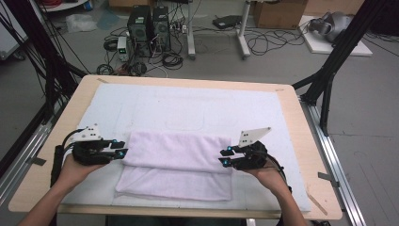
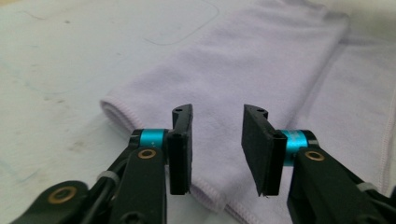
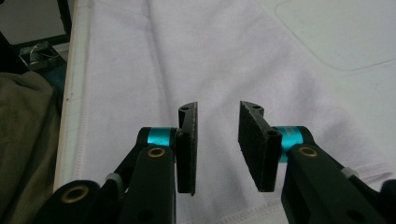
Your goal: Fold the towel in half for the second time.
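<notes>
A pale lilac towel [image 1: 176,165] lies on the white mat [image 1: 188,106] that covers the wooden table [image 1: 301,141], towards the near edge and roughly midway between left and right. The towel is partly folded: its far portion lies doubled over as a thick band, and a single lower layer projects from under it towards the near edge. This arrangement suggests a fold made across the towel, with the doubled band left flat so that each short end is open to a hand-held gripper.

The left hand-held gripper [image 1: 121,149] sits at the left end of the doubled band, and the right hand-held gripper [image 1: 225,157] at the right end, each pointing inward along the band. Working the two ends together probably keeps the fold straight and the edges level.

In the left gripper view, the left hand-held gripper [image 2: 217,147] has its jaws moderately parted, with the rounded folded edge of the towel [image 2: 261,65] lying below and beyond the gap; the pads press on nothing, so it is released. In the right gripper view, the right hand-held gripper [image 3: 217,144] shows the same moderate gap above the towel [image 3: 210,56], with cloth visible between the pads but not pinched. Both appear to be either just clear of the fold or poised to take the ends.
</notes>
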{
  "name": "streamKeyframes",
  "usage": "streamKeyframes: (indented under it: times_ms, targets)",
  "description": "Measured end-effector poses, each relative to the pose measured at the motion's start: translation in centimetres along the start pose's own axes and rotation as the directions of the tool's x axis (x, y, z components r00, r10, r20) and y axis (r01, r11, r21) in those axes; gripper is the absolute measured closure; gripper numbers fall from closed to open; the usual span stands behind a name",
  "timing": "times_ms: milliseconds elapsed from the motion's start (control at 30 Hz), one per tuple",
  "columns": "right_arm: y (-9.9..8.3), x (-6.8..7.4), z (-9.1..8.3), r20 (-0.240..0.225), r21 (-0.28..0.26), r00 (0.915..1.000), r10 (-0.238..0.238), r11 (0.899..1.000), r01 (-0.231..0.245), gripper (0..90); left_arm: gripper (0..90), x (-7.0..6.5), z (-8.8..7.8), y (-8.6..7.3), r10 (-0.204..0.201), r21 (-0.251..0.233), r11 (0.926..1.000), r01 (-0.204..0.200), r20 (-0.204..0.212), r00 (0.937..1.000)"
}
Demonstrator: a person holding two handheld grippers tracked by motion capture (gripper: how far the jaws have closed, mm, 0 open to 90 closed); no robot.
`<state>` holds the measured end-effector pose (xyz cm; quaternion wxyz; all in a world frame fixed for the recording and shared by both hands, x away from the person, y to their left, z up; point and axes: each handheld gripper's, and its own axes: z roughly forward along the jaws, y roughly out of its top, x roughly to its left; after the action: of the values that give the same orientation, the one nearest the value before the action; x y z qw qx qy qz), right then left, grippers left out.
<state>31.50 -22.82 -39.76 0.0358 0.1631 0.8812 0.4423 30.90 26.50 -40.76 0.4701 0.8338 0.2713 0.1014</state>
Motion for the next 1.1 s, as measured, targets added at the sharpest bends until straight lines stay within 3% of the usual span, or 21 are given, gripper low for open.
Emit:
streamKeyframes:
  times_ms: [133, 367, 500, 567, 700, 833, 967, 1100]
  targets:
    - [-1.1, 0.2, 0.4, 0.009, 0.002, 0.9998, 0.015, 1.000, -0.015, 67.8, 64.3, -0.2, 1.1, -0.7, 0.017, 0.042, 0.9990, -0.018, 0.017, 0.9997]
    - [-2.7, 0.8, 1.5, -0.002, 0.050, 0.9996, 0.028, 0.998, -0.028, 63.4, 59.9, -0.6, 1.7, -2.1, 0.036, 0.091, 0.9951, -0.040, 0.047, 0.9982]
    - [-3.3, 0.8, 2.5, -0.005, 0.063, 0.9994, 0.035, 0.997, -0.034, 62.5, 59.6, -0.9, 2.3, -2.7, 0.040, 0.110, 0.9930, -0.044, 0.038, 0.9985]
    - [-3.5, 0.8, 2.9, -0.006, 0.077, 0.9995, 0.030, 0.997, -0.029, 67.1, 67.2, -1.1, 2.4, -2.7, 0.047, 0.108, 0.9929, -0.049, 0.017, 0.9987]
    - [-3.5, 0.6, 2.7, -0.011, 0.069, 0.9996, 0.025, 0.997, -0.024, 85.0, 84.8, -1.2, 2.3, -2.4, 0.056, 0.107, 0.9927, -0.056, 0.005, 0.9984]
    - [-3.1, 0.6, 1.8, -0.021, 0.043, 0.9993, 0.032, 0.999, -0.031, 86.6, 86.6, -1.5, 1.2, -1.5, 0.066, 0.070, 0.9954, -0.065, -0.016, 0.9977]
    - [-1.9, 1.1, -0.4, -0.019, -0.031, 0.9998, 0.007, 0.999, -0.007, 86.8, 86.9, -2.5, -1.0, -0.5, 0.079, 0.011, 0.9969, -0.078, -0.021, 0.9967]
    - [-1.2, 3.1, -2.0, -0.085, -0.056, 0.9954, -0.045, 0.998, 0.040, 86.8, 86.9, -4.6, -3.0, -0.9, 0.100, -0.008, 0.9949, -0.100, -0.005, 0.9950]
